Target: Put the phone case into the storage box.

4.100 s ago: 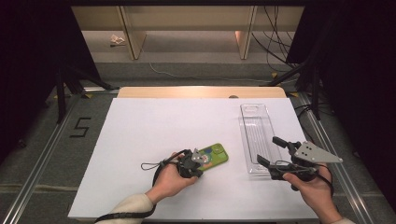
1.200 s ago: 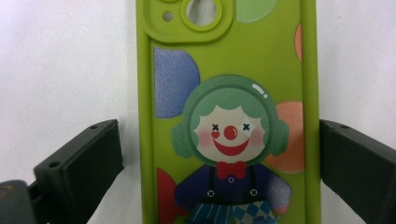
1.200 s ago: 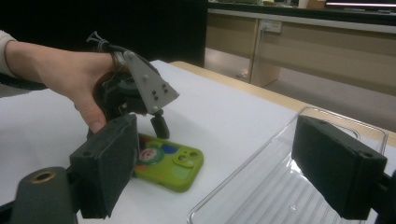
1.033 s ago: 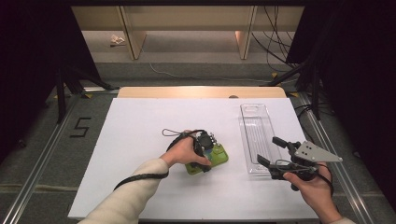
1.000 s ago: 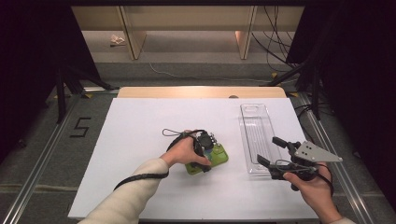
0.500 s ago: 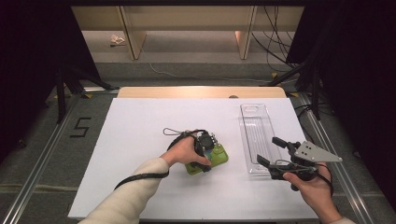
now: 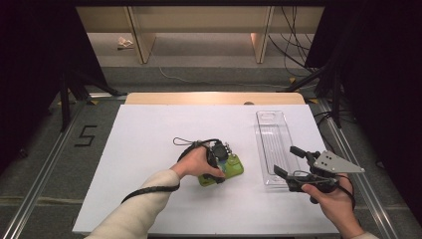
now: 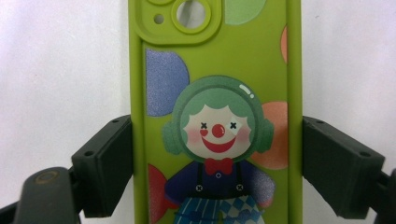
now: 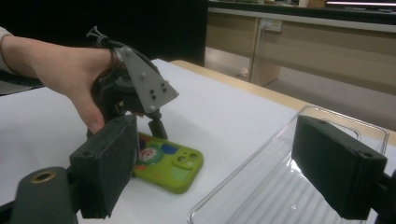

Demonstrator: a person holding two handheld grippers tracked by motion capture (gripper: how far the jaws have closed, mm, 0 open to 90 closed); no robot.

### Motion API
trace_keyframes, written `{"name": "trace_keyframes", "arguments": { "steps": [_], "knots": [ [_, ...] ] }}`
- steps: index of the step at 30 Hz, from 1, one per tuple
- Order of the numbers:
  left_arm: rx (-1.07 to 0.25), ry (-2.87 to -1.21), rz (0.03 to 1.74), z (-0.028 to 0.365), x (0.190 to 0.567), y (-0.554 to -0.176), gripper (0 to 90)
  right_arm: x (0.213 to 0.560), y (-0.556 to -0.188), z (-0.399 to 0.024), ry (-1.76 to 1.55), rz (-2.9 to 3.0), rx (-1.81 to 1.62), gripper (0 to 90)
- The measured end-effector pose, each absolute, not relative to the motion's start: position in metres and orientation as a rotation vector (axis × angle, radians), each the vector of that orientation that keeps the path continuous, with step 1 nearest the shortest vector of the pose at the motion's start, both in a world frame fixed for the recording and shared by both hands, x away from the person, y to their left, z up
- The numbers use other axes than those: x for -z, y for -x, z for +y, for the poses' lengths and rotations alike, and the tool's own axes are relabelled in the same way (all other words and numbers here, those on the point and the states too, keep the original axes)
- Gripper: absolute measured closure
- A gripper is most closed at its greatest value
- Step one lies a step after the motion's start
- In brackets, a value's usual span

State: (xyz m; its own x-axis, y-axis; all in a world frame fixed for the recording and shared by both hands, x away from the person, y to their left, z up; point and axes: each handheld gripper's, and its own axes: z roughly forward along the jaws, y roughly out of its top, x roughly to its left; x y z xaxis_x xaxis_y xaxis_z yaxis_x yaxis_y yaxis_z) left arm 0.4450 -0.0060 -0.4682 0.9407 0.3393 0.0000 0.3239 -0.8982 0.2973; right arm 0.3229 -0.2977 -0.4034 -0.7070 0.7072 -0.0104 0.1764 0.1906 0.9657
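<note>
While both grippers gape, green phone case (image 7: 225,171) between left jaws, clear tray (image 7: 272,144) just beside.

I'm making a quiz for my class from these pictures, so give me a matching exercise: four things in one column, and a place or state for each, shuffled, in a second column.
Things:
1. phone case
2. clear tray
3. left gripper
4. right gripper

Places or states:
A. jaws open with nothing between them, at the near end of the clear tray
B. green, with a clown picture, flat on the white table
C. transparent and empty, on the table's right part
D. pointing down over the phone case, one jaw at each long edge, jaws just been closing

Pairs: 1-B, 2-C, 3-D, 4-A
</note>
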Motion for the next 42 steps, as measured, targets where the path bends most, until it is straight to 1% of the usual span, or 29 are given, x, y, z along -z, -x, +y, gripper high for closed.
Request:
{"name": "trace_keyframes", "arguments": {
  "steps": [21, 27, 36, 42],
  "knots": [
    [-0.083, -2.751, 0.514, 0.003, 0.468, -0.440, 16.5, 0.403, -0.323, -0.298, -0.817, 2.006, -1.533, 16.1],
    [-0.096, -2.704, 0.540, 0.012, 0.465, -0.436, 16.5, 0.404, -0.323, -0.296, -0.816, 2.008, -1.531, 16.0],
    [-0.153, -2.598, 0.587, 0.025, 0.457, -0.426, 16.5, 0.404, -0.323, -0.295, -0.818, 2.009, -1.525, 15.7],
    [-0.215, -2.515, 0.634, 0.034, 0.451, -0.421, 16.5, 0.404, -0.322, -0.294, -0.816, 2.009, -1.526, 15.6]
  ]
}}
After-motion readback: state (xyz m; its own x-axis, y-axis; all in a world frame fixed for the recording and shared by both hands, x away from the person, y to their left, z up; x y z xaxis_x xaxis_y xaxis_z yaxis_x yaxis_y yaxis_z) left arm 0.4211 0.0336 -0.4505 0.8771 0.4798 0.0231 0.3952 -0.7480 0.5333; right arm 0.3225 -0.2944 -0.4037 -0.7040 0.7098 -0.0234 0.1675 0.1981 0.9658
